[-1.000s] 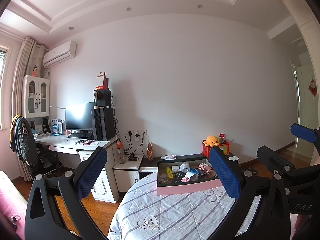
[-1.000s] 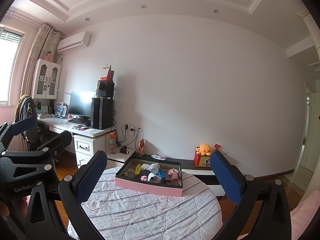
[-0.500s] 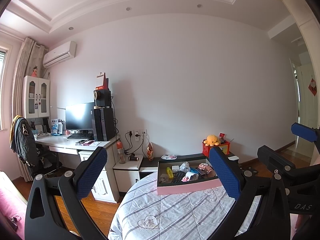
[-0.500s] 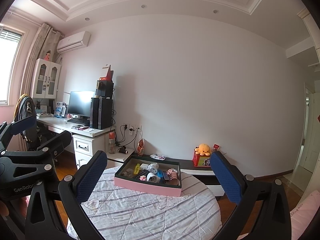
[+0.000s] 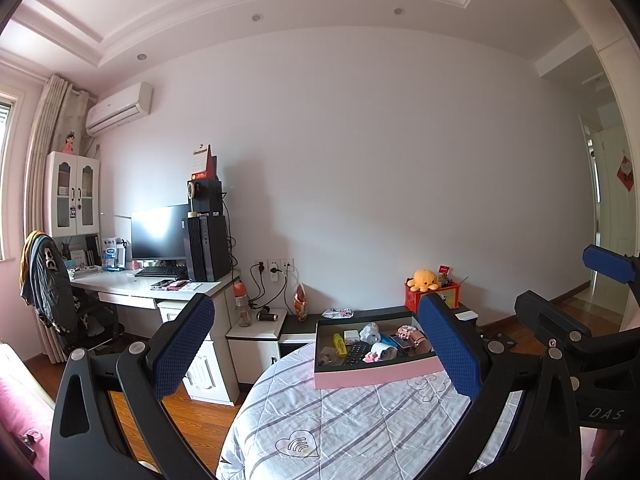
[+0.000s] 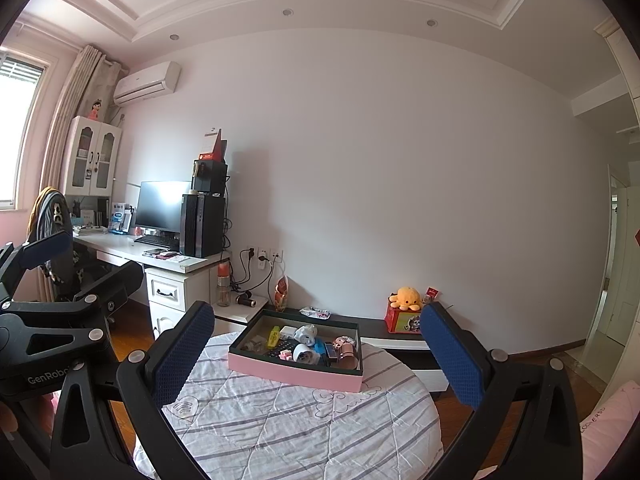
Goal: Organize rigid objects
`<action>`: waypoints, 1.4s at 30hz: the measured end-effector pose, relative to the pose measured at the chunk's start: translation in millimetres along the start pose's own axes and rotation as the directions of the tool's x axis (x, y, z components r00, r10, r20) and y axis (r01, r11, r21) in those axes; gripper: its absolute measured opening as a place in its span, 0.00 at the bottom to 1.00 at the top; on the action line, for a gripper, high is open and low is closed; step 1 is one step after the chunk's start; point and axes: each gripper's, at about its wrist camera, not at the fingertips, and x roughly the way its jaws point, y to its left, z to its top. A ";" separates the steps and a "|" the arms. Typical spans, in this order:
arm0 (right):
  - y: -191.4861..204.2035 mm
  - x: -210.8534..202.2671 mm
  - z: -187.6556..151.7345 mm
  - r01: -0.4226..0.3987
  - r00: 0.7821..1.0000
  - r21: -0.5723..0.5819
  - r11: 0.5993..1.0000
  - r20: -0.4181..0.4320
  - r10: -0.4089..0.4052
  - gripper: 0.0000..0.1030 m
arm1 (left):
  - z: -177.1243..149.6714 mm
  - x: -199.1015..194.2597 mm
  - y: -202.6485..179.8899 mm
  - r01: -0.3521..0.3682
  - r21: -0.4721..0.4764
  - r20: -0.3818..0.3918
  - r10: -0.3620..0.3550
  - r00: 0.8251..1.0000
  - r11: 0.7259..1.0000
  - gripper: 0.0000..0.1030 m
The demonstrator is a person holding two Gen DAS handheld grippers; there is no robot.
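A pink box (image 5: 370,374) with a dark rim sits at the far side of a round table with a striped quilted cover (image 5: 340,432). It holds several small objects: a yellow marker (image 5: 340,350), a black remote (image 5: 356,354), white round items and a copper-coloured piece. The same box (image 6: 296,372) shows in the right wrist view. My left gripper (image 5: 316,340) is open and empty, held well back from the box. My right gripper (image 6: 316,352) is open and empty too, also short of the box.
A white desk (image 5: 132,292) with monitor and black tower stands at the left, with a chair draped in clothes (image 5: 44,280). A low dark shelf by the wall carries a red box with a yellow plush (image 5: 426,280). A doorway is at the right.
Both views have shifted very slightly; the box sits a touch lower and closer in the frames. The grippers stay open and hold nothing.
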 end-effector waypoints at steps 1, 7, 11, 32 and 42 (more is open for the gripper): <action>0.2 -0.1 -0.3 0.000 1.000 -0.001 1.000 0.000 0.000 1.00 | 0.1 0.0 0.0 0.001 0.000 -0.001 -0.001 1.000 1.000 1.00; 0.6 -0.3 -0.6 0.000 1.000 -0.001 1.000 0.002 0.000 1.00 | -3.2 -1.4 2.0 -0.001 0.001 0.002 0.001 1.000 1.000 1.00; 0.9 -0.1 -0.8 0.000 1.000 -0.002 1.000 0.001 0.000 1.00 | -3.3 -1.8 2.1 -0.002 0.003 0.003 0.002 1.000 1.000 1.00; 1.7 0.3 -2.0 -0.004 1.000 -0.008 1.000 -0.001 0.004 1.00 | -3.3 -2.6 4.7 -0.004 0.005 0.001 0.004 1.000 1.000 1.00; 1.3 2.1 -2.7 -0.005 1.000 -0.010 1.000 -0.005 0.005 1.00 | -3.2 -2.9 5.1 -0.003 0.005 -0.001 0.003 1.000 1.000 1.00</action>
